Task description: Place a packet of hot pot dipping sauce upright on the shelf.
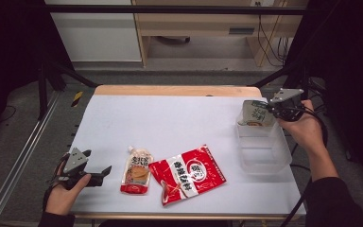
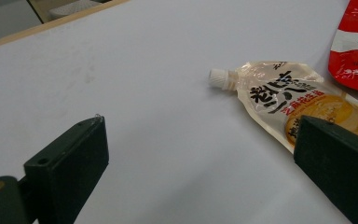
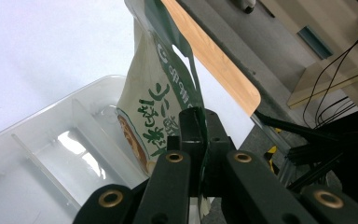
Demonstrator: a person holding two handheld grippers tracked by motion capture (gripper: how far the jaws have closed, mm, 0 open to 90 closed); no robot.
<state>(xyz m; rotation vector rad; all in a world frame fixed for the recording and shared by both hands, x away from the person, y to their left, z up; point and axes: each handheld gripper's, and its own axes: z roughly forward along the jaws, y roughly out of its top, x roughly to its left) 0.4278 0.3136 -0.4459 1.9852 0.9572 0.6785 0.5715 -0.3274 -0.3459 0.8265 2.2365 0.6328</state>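
Your right gripper [image 1: 270,109] is clamped on the edge of a green-and-white packet [image 1: 256,114], holding it upright over the far end of the clear plastic bin [image 1: 264,153] at the right side of the white surface [image 1: 179,118]. Your left gripper [image 1: 105,172] rests spread apart near the front left edge, just beside the spouted pouch [image 1: 137,170]. A red packet [image 1: 187,173] lies flat right of that pouch.

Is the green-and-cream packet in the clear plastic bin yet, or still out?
Partly in: green-and-cream packet, pinched by the right gripper, hangs upright with its bottom inside the clear plastic bin.
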